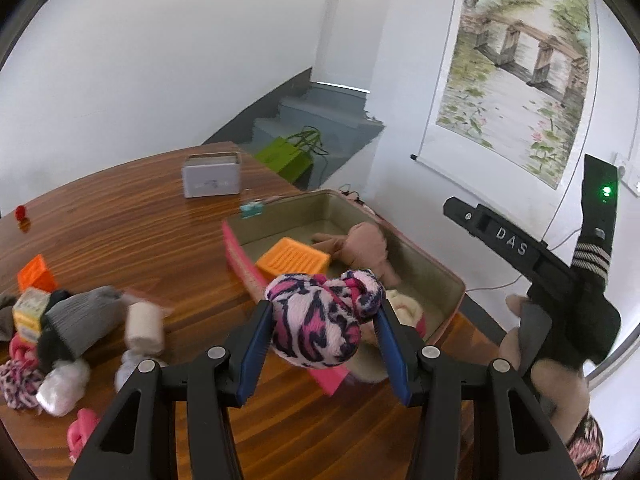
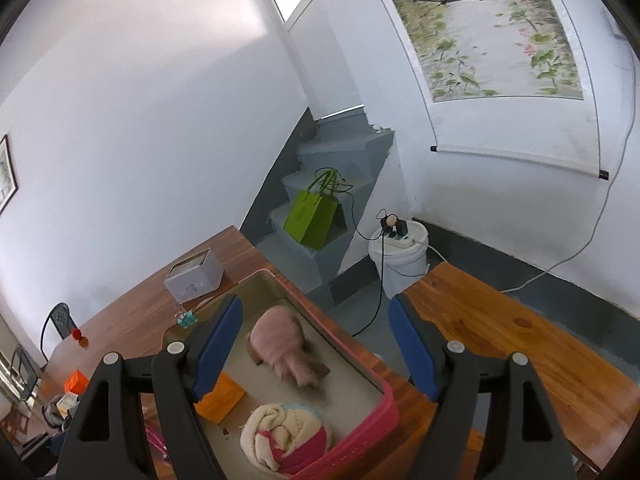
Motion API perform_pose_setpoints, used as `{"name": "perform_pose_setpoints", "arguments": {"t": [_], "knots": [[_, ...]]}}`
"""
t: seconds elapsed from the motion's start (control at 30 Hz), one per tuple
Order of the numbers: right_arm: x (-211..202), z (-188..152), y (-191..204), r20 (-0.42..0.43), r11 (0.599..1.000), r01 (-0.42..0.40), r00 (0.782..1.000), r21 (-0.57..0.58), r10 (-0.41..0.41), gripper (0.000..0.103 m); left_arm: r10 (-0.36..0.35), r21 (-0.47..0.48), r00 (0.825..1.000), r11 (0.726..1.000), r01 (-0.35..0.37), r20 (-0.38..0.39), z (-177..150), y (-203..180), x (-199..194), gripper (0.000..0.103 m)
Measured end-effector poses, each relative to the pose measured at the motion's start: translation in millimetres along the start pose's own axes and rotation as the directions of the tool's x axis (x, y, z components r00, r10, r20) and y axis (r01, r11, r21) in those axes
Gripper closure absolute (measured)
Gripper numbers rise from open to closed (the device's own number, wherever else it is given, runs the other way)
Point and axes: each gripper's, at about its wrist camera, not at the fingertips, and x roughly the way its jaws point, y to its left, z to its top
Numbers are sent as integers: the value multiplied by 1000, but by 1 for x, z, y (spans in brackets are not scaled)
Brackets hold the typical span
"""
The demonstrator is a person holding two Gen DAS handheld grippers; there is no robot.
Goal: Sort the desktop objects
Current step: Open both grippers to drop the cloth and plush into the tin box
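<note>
My left gripper [image 1: 324, 320] is shut on a pink, white and black leopard-print sock ball [image 1: 320, 320] and holds it above the near rim of the pink tin tray [image 1: 436, 276]. The tray holds an orange box [image 1: 294, 261], a tan sock bundle [image 1: 366, 246] and a cream and pink sock roll [image 2: 286, 440]. My right gripper [image 2: 316, 344] is open and empty above the same tray [image 2: 376, 412]; its body shows at the right of the left wrist view [image 1: 532, 264]. A pile of sock balls and small boxes [image 1: 52, 320] lies at the table's left.
A grey tin [image 1: 212, 178] stands at the table's far side. A teal binder clip [image 1: 252, 209] lies by the tray's far corner. A small red object [image 1: 22, 216] sits at far left. A wooden bench [image 2: 520, 340], white bucket [image 2: 400, 252] and green bag [image 2: 314, 216] are beyond the table.
</note>
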Motion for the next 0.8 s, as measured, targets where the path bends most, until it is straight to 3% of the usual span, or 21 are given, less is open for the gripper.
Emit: {"name": "perform_pose_setpoints", "arguments": {"t": [0.33,0.8], "knots": [[-5,0,1,27,1000,16,1000,-22,-15,24,-25,16,999,1000,25,-38,8,-14,36,46],[-2,-3,2,23,999,28,999,-37,-27,24,-29,-26,998,999,28,-51,3,-4,33,46]]}}
